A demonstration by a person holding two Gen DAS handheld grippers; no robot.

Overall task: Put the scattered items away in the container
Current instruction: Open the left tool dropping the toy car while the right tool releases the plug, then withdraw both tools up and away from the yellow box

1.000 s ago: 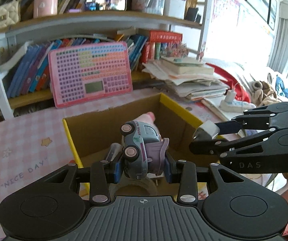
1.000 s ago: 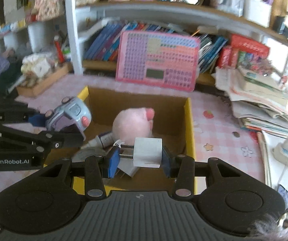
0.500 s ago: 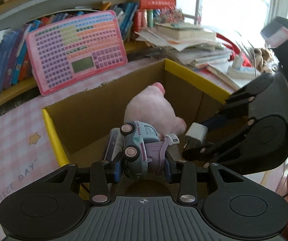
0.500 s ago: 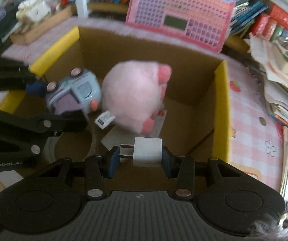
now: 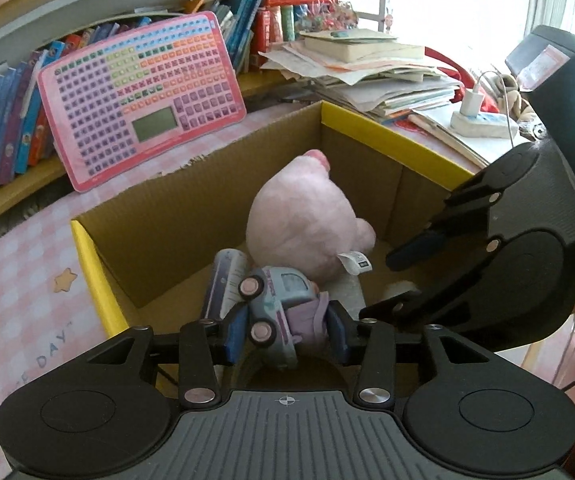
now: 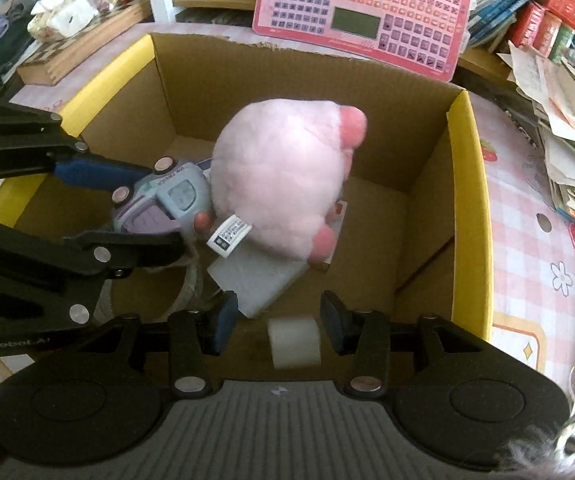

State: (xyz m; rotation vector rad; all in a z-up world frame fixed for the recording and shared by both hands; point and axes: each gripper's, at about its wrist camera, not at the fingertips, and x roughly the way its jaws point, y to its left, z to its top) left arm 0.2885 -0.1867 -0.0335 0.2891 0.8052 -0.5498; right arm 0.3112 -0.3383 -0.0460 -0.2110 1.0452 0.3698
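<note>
Both grippers are pointing steeply down into the cardboard box (image 6: 467,184), side by side. The left gripper (image 5: 285,322) is reaching in from the left, its jaws having just been opening; the toy truck (image 5: 283,312) is sitting between its blue pads (image 5: 234,330), which are standing slightly clear of it on either side. The right gripper (image 6: 273,322) is hanging next to it, its jaws also having just been opening, and the white charger block (image 6: 294,342) is lying between its pads (image 6: 333,322) with a gap on each side.
</note>
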